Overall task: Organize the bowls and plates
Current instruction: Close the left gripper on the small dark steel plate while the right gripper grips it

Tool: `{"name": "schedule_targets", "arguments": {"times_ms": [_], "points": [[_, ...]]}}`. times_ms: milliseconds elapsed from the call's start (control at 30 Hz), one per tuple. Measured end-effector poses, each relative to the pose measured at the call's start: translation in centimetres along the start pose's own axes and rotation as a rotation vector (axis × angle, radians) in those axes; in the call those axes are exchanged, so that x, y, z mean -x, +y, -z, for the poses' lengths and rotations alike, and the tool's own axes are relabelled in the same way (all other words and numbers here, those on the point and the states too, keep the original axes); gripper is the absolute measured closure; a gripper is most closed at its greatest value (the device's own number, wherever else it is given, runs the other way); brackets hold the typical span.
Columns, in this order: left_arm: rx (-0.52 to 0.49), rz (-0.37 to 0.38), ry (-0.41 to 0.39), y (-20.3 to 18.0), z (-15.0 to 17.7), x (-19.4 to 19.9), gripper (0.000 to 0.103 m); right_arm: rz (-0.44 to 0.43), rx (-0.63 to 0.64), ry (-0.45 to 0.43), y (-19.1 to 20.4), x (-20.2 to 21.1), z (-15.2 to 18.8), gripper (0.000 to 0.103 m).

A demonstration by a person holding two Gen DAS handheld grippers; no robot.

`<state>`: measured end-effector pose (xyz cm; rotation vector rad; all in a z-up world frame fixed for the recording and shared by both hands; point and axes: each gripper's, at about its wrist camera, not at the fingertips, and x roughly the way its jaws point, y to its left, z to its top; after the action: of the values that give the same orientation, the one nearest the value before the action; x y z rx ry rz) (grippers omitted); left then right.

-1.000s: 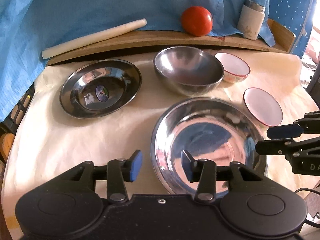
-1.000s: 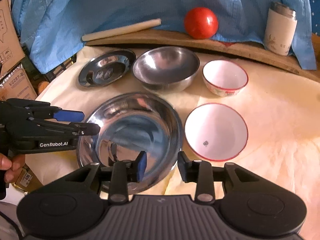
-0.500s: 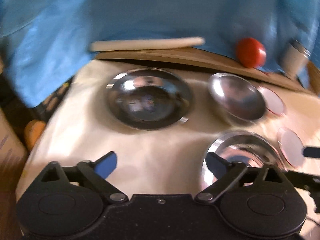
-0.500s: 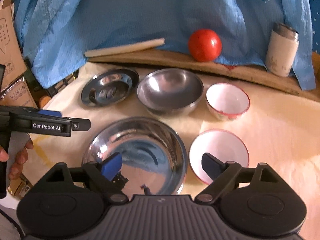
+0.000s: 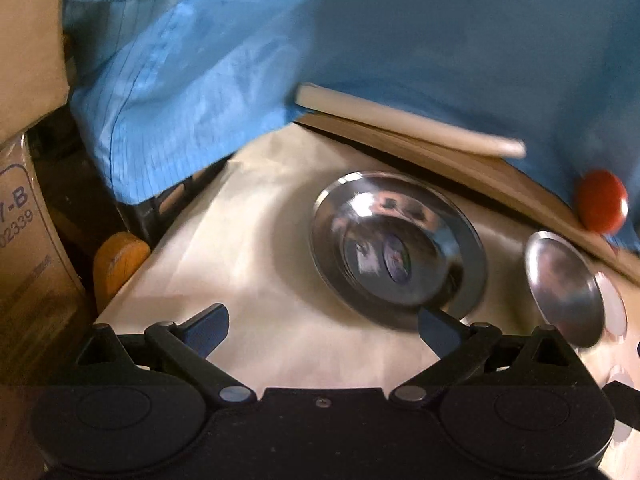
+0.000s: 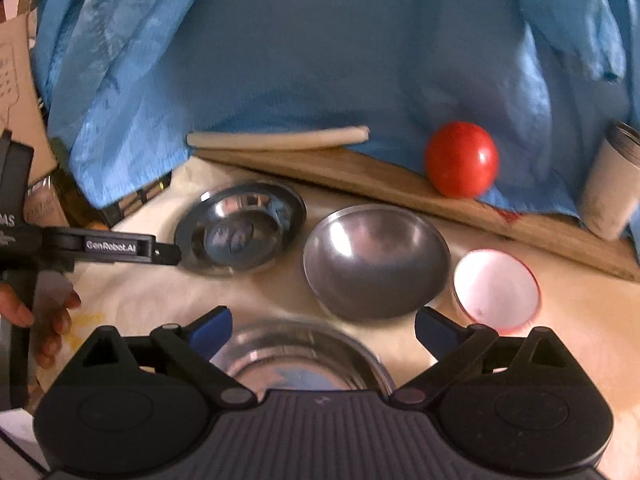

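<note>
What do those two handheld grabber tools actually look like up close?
Both are black plastic. The right gripper has a ribbed dark-grey body, two round housings, silver pivot pins and scissor-like linkage arms ending in blue pads. The left gripper is built alike, though its body looks smooth. Seen side-on from the right wrist, it carries white lettering, GenRobot.AI. A bare hand grips its handle; no sleeve shows.

The left gripper says "GenRobot.AI" on its side. A box shows "-B" and "02339".
</note>
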<state>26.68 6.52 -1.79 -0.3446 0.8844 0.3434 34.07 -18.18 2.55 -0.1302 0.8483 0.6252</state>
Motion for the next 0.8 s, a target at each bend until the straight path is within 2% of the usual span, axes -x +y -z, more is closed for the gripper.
{"name": "schedule_targets", "arguments": {"times_ms": [133, 333, 567, 700, 800], "points": [[0.051, 0.023, 0.004, 0.3, -1.0, -1.1, 0.002, -0.029, 0.023, -0.006, 0.4, -2.1, -2.8, 0.003], [0.037, 0.053, 0.025, 0.6, -1.0, -2.3, 0.002, -0.100, 0.032, -0.005, 1.1, -5.8, -6.8, 0.003], [0.094, 0.090, 0.044, 2.2, -1.0, -3.1, 0.002, -0.171, 0.041, 0.067, 1.9, -10.3, -9.4, 0.004], [0.076, 0.099, 0.029, 2.2, -1.3, -3.3, 0.008, -0.140, 0.084, 0.128, 2.6, -12.7, -10.0, 0.020], [0.047, 0.117, 0.016, 2.1, -1.5, -3.2, 0.010, -0.111, 0.139, 0.157, 3.6, -13.9, -10.2, 0.022]]}}
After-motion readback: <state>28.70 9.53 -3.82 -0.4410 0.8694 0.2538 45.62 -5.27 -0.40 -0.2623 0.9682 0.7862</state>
